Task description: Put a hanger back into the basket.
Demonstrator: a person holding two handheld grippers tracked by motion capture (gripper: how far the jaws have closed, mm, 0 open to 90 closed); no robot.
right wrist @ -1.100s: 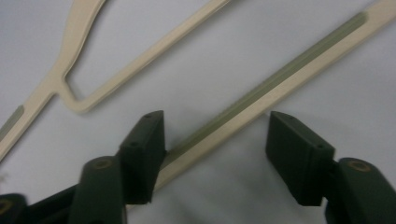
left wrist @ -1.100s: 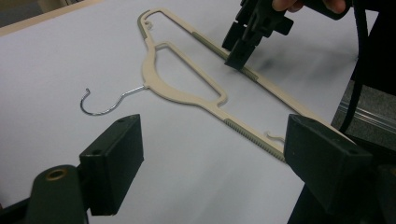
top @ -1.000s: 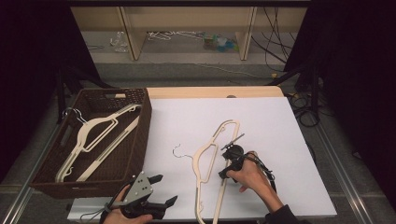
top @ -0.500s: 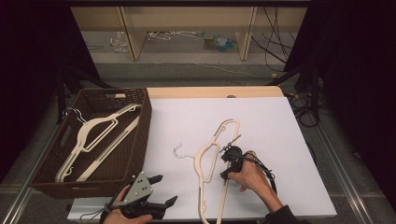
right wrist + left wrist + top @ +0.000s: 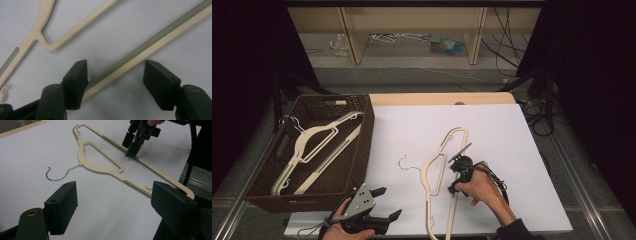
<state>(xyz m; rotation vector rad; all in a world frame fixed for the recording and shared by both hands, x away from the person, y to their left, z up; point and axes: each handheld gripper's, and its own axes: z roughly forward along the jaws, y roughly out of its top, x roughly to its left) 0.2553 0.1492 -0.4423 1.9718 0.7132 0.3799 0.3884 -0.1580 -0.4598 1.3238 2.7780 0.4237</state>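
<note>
1. Left hand-held gripper: at the near edge of the worktop, jaws apart, nothing between them. It points towards the hanger and is well apart from it.

2. Right hand-held gripper: tipped down over the lower bar of the cream hanger. In the right gripper view the bar runs slantwise between the jaws. The left pad is at the bar's edge, the right pad stands clear. The jaws have just been opening; they are apart, not clamped.

3. Cream hanger: lies flat on the white sheet of the worktop, near the middle, its wire hook pointing towards the basket side. It is just ahead of the person's right hand.

4. Judgement on the step in hand, a grasp of the bar: the bar crosses the gap at an angle, so a closing stroke could skid it sideways. Turning the wrist so the pads meet the bar squarely, and lowering until both pads pass its sides, should give a firm hold. The ribbed strip offers better friction.

5. Brown basket: far left, holding another hanger.
</note>
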